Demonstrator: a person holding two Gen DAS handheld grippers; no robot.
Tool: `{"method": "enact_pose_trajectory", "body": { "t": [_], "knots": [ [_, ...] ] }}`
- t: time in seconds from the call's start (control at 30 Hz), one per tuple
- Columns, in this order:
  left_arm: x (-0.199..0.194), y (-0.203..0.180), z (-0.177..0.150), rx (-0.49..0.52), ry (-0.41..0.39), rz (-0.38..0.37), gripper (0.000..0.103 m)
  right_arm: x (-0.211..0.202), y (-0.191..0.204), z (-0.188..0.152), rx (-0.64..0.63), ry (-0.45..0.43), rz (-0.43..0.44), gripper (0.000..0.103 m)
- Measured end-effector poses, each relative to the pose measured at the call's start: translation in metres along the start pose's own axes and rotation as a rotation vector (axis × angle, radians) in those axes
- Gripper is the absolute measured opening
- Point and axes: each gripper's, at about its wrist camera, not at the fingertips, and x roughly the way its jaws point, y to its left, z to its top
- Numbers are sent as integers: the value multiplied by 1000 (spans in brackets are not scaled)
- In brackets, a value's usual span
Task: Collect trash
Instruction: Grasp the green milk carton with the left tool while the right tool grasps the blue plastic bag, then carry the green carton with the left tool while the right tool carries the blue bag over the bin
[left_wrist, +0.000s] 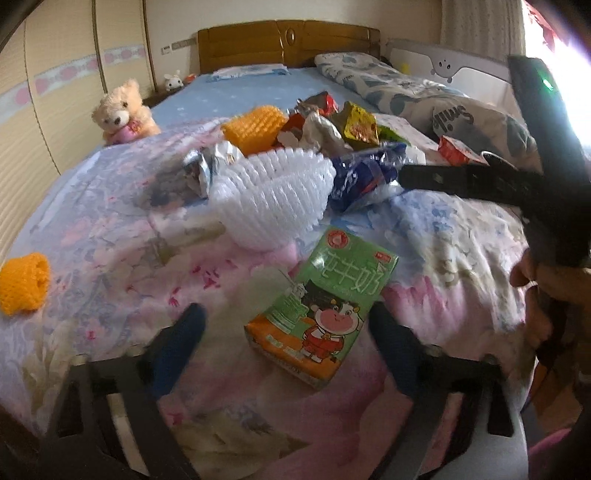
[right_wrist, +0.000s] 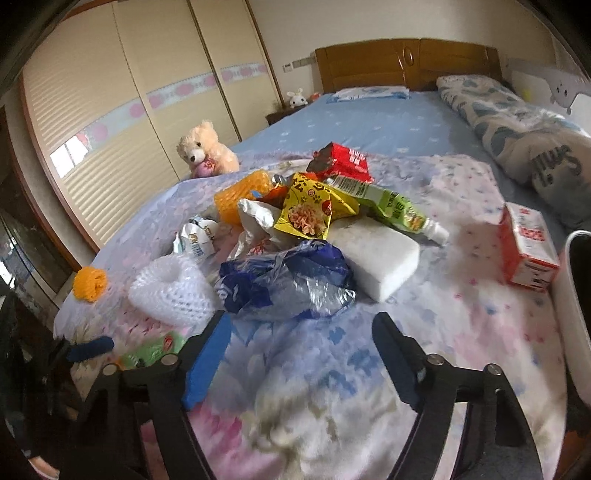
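Observation:
A green milk carton (left_wrist: 325, 306) lies flat on the flowered quilt (left_wrist: 110, 236), between the wide-apart blue fingers of my left gripper (left_wrist: 288, 332). The right finger is close to the carton's edge and the left one stands clear of it. Beyond lies a trash heap: white foam net (left_wrist: 273, 199), orange foam net (left_wrist: 255, 129), yellow wrapper (left_wrist: 358, 125). My right gripper (right_wrist: 299, 328) is open just short of a crumpled blue-and-clear plastic bag (right_wrist: 284, 284), with nothing between its fingers. A white foam block (right_wrist: 376, 251), a green tube (right_wrist: 395, 206) and a red carton (right_wrist: 528, 247) lie nearby.
A small orange net (left_wrist: 24, 284) sits near the quilt's left edge. A teddy bear (right_wrist: 207, 151) sits by the wardrobe side, a rolled duvet (right_wrist: 517, 129) runs along the right, and a wooden headboard (right_wrist: 406, 62) stands at the back. A hand (left_wrist: 546, 295) holds the right gripper's handle.

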Motion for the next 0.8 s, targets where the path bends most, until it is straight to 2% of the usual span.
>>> {"method": "enact_pose_trajectory", "body": {
  "t": [0.03, 0.07, 0.1, 0.13, 0.2, 0.3, 0.63, 0.8],
  "knots": [
    [2, 0, -1, -6, 5, -6, 72, 7, 0, 3, 5, 11, 7, 68],
    [2, 1, -1, -15, 5, -13, 63, 11, 0, 4, 7, 18, 11, 59],
    [2, 2, -2, -21, 3, -16, 63, 16, 0, 6, 7, 29, 18, 45],
    [2, 2, -3, -23, -4, -13, 62, 20, 1, 7, 7, 37, 20, 39],
    [-1, 2, -4, -28, -17, -6, 60, 23, 0, 7, 10, 37, 15, 15],
    [-7, 2, -5, -52, -36, -10, 57, 22, -5, 4, 35, 42, 49, 4],
    [-19, -13, 4, -63, -81, -29, 56, -21, -14, -17, 62, -2, 40, 1],
    [-21, -35, 10, -27, -85, -48, 56, -55, -33, -28, 88, -40, -8, 1]
  ]
}}
